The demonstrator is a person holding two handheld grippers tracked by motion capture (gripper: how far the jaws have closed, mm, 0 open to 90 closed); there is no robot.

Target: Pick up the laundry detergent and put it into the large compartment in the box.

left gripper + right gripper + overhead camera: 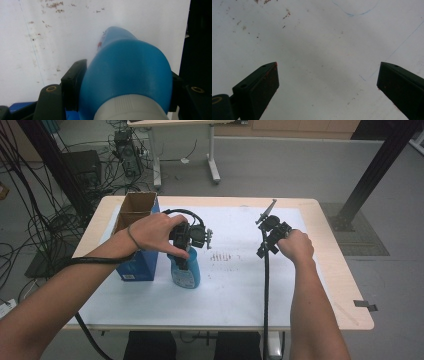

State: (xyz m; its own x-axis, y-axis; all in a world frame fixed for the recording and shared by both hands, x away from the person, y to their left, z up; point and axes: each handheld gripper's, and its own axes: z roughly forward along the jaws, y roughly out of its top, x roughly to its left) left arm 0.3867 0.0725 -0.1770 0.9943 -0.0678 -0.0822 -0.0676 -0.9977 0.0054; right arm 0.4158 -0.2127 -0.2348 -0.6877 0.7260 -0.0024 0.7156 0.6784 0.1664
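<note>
Landmark for all positions: the blue bottle (186, 270).

Blue bottle stands upright on the white sheet (240, 290) covering the table (350, 310), at the sheet's left half. The left gripper (189, 251) comes down on it from above; in the left gripper view its 2 black jaws press against the bottle's (127, 72) blue shoulder from either side, just below the pale ribbed collar (130, 107). So the left gripper is clamped on the bottle. Judgement: gripping high on the neck keeps the body hanging straight and leaves the base free to be set down or lifted out.

Open cardboard box (135, 212) with blue side panel stands touching or just beside the bottle, on its left. Judgement: the open top makes it a likely source or destination for the bottle; which one I cannot tell.

The right gripper (267, 237) is held well to the right of the bottle, over bare sheet. In the right gripper view its 2 jaws stand wide apart with nothing between them (327, 72). Judgement: parked clear so it does not crowd the left hand.

Writing: a small red mark on the bottle's far side, and a white label low on the box's blue panel; neither legible. No brand readable. Brown specks on the sheet right of the bottle.
</note>
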